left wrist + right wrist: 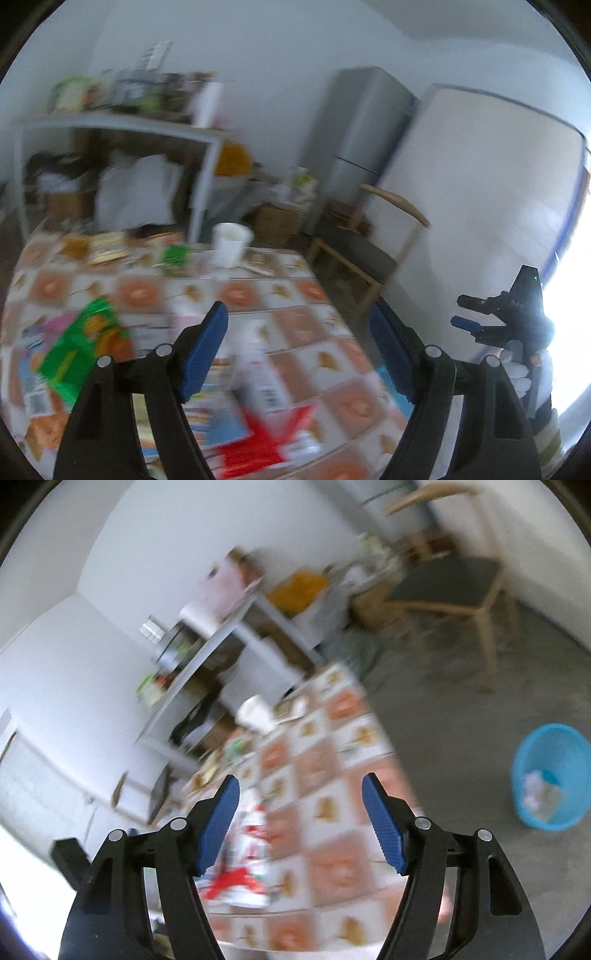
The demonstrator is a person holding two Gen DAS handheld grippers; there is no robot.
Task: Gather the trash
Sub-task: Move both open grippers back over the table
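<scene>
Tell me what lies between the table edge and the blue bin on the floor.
Right wrist view: only bare grey floor separates the table from the blue bin, which already holds some crumpled trash.

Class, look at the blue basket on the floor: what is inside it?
The blue basket holds some pale crumpled material, pinkish-white and partly see-through, lying against its near wall. Blur hides what it is. Anything beneath that pile is covered.

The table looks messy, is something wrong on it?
Yes. Wrappers lie scattered over the table: a green packet near the left edge and a red-and-white one at the front. They belong in the blue bin on the floor.
</scene>
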